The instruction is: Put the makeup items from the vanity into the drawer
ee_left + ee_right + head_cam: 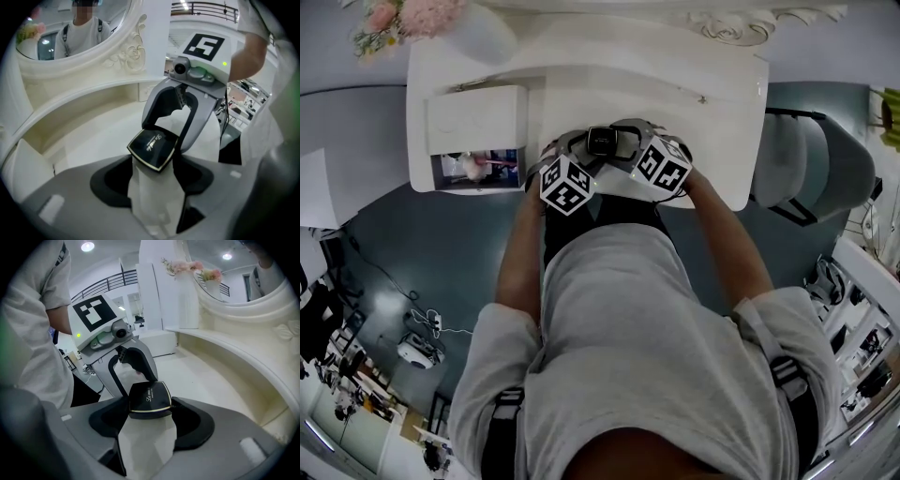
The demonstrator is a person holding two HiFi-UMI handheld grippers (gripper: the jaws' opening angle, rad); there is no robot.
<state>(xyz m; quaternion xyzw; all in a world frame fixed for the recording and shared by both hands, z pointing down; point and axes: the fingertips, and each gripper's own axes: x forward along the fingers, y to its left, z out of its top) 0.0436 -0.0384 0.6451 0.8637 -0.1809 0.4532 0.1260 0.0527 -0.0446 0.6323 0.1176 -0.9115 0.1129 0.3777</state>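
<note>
Black compact (150, 397) clamped between right gripper (151, 407) jaw tips; left gripper (152, 162) released, jaws apart, compact's far end between its tips, over worktop (694, 103) front edge.

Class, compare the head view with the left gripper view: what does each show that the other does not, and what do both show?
Only the head view shows the open drawer with items in it, and the left gripper's marker cube. Only the left gripper view shows the mirror, with a person reflected in it, and its carved frame. Both show the white vanity top, the black compact and the right gripper, whose jaws flank the compact.
</note>
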